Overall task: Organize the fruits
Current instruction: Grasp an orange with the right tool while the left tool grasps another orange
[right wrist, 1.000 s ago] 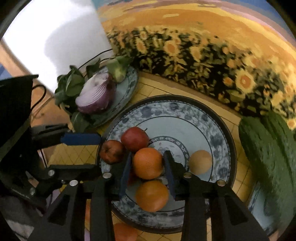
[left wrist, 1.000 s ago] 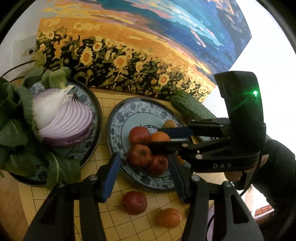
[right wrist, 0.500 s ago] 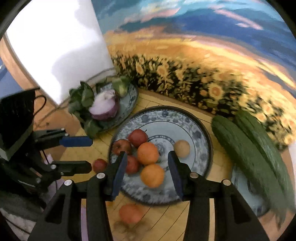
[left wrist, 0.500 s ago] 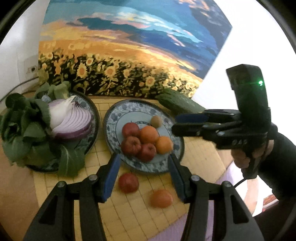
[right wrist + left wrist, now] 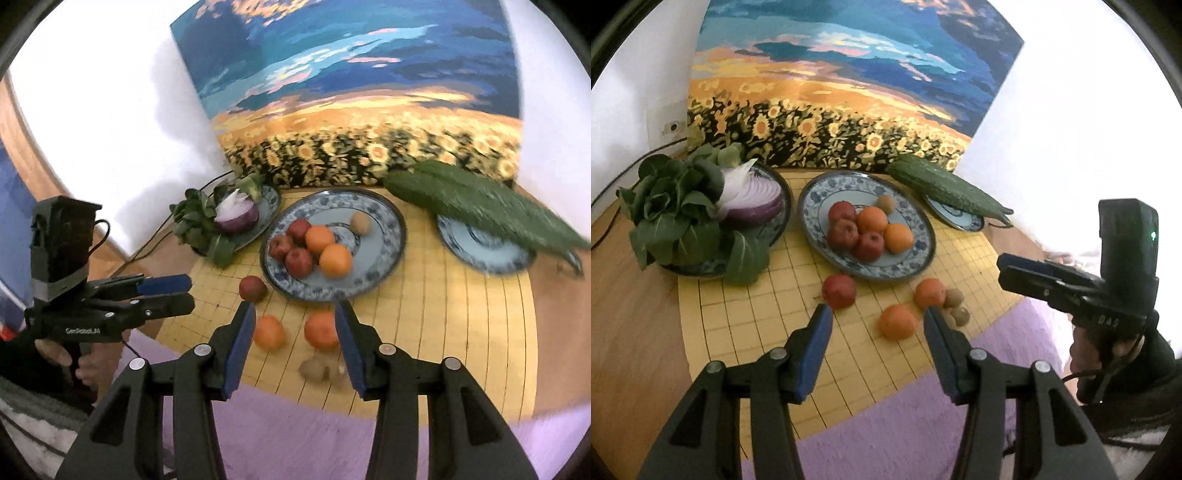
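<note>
On middle plate (image 5: pixel 925 243): apples (image 5: pixel 856 236), oranges (image 5: pixel 886 229), kiwi (image 5: pixel 886 203).

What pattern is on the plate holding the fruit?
The plate has a blue-and-white floral pattern, clearest in the right wrist view.

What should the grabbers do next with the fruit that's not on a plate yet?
Probably bring the right gripper down onto the nearest loose orange. Both grippers are open and hold nothing, and that orange lies on the yellow mat just before the fruit plate, which has room.
</note>
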### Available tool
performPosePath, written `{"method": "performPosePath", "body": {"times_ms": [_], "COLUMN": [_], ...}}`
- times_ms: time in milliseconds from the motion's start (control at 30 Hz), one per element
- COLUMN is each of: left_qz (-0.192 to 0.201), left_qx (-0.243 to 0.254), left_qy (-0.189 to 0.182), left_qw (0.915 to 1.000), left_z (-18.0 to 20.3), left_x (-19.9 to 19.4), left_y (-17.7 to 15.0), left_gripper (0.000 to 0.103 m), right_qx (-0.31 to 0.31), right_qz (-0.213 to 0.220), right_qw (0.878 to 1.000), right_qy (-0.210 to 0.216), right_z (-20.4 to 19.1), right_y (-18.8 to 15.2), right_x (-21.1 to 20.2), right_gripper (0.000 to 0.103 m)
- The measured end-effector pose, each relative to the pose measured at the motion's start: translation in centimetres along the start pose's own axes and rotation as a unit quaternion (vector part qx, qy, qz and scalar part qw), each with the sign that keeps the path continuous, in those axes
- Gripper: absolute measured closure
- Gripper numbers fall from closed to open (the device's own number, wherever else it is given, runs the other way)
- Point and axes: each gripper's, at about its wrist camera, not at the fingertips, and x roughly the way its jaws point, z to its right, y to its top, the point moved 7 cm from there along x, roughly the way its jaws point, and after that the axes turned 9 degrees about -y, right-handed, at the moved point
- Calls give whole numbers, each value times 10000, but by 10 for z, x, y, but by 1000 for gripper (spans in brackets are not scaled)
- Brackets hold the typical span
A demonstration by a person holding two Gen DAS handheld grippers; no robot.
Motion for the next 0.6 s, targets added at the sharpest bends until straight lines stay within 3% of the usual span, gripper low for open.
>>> {"method": "performPosePath", "body": {"times_ms": [167, 400, 600], "left_qz": [119, -318, -617], "left_qx": [-54, -576, -1156], "left_qy": [97, 353, 662], "left_qw": [9999, 9972, 9892], "left_z": [17, 14, 0], "left_x": [-2, 38, 70], "left_y": [-9, -18, -26], "left_gripper": [49, 50, 64], "right_qx": [129, -141, -596], "right_qz": [150, 50, -435], "right_qw": [9998, 9999, 9971], "right_qy": [2, -56, 175], "right_z": [2, 18, 23], "right_y": [-15, -14, -14], "right_x": [-8, 7, 39], "right_gripper": [62, 62, 62]}}
